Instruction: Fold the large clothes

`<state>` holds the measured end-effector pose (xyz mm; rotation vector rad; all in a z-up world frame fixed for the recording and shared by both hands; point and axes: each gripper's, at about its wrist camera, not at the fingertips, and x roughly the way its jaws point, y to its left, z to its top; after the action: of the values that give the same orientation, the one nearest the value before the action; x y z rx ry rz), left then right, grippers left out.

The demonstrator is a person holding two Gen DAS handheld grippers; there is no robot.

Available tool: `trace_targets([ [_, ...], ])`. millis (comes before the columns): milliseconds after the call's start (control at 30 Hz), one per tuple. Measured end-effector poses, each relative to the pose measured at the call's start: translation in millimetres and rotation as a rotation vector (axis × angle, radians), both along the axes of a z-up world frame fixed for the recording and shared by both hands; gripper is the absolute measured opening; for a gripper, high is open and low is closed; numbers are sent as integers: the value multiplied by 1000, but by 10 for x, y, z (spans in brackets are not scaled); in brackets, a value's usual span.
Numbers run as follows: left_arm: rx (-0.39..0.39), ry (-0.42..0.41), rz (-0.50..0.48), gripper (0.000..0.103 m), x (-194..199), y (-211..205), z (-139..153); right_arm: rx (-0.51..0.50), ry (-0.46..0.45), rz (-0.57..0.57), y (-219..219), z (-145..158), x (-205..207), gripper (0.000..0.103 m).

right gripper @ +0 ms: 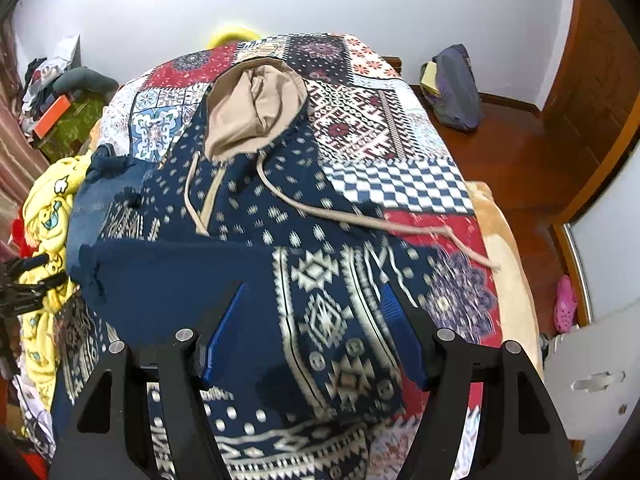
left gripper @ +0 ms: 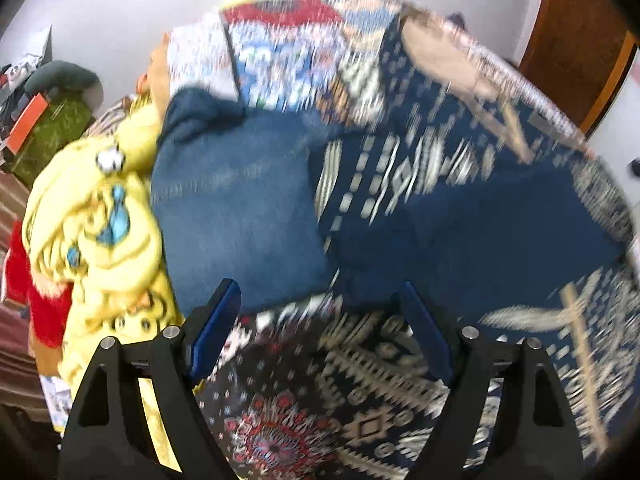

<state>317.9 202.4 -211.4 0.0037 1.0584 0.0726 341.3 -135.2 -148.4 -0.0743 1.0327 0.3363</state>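
Note:
A navy hoodie with white geometric pattern (right gripper: 320, 312) lies spread on the bed, its beige-lined hood (right gripper: 256, 108) toward the far end and beige drawstrings (right gripper: 360, 216) trailing right. A plain navy sleeve (right gripper: 180, 280) is folded across its body. My right gripper (right gripper: 312, 312) is open and empty just above the hoodie's middle. In the blurred left wrist view the hoodie (left gripper: 460, 208) fills the centre. My left gripper (left gripper: 320, 312) is open and empty above it, and it also shows at the left edge of the right wrist view (right gripper: 28, 284).
A patchwork bedspread (right gripper: 380, 120) covers the bed. Blue jeans (left gripper: 236, 208) and a yellow cartoon-print garment (left gripper: 100, 240) lie at the bed's left, with something red (left gripper: 36, 288) beside them. A purple bag (right gripper: 452, 88) and pink shoe (right gripper: 566, 304) sit on the wooden floor on the right.

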Motion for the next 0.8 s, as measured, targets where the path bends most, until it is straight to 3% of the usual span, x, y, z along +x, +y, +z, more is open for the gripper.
trace_targets([
  [200,-61,-113,-43,82,481,-259,444,46,-15,44,286,38,349,65],
  [367,-84,-148,-85,82,1108,-488,531,53,-25,73,535,15,724,65],
  [500,-77,-133,-100,83,1608,-611,362,60,-20,72,651,-67,1048,65],
  [600,-115,-81,-81,83,1987,-654,102,75,18,53,712,-230,1341,65],
  [700,-192,-4,0,82,2410,-646,-231,78,84,24,737,-484,1648,65],
  [800,-199,19,47,82,2664,-635,-437,75,133,-10,751,-749,1921,65],
])
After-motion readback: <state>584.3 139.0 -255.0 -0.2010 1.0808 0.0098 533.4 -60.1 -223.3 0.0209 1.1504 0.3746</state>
